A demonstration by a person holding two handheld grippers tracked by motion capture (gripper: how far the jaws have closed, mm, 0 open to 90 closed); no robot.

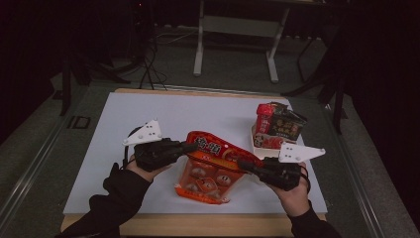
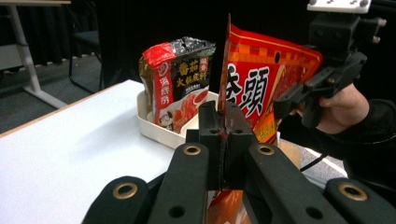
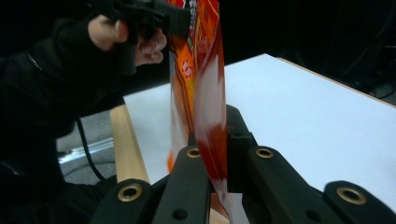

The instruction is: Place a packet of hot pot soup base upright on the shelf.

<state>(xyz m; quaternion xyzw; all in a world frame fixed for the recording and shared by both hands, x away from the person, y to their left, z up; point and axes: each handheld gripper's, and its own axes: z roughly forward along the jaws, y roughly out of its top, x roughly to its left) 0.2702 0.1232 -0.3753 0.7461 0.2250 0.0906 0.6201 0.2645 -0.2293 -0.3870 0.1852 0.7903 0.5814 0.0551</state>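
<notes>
A: We log the red snack bag (image 1: 214, 163) as our landmark. It hangs over the near middle of the white worktop (image 1: 109, 148), top edge raised, lower end sagging towards the worktop's near edge.

B: Left gripper (image 1: 189, 147)? We see its jaws pinched tight on the bag's upper left edge; in the left gripper view (image 2: 223, 122) the thin seam runs straight up between the two pads.

A: Agreed. Right gripper (image 1: 243, 164) is likewise clamped on the bag, at its right edge. In the right gripper view (image 3: 211, 154) the orange film (image 3: 201, 84) passes down between the closed jaws, blurred.

B: So both hold the same bag, one at either side, and the bag is clear of the worktop for most of its length; whether its lower end touches, we cannot tell.

A: Beyond the bag, to its right and farther from us, a white tray (image 1: 253, 139) sits on the worktop with a dark-and-red packet (image 1: 278, 124) standing upright in it. Tray and bag are near but apart.
</notes>
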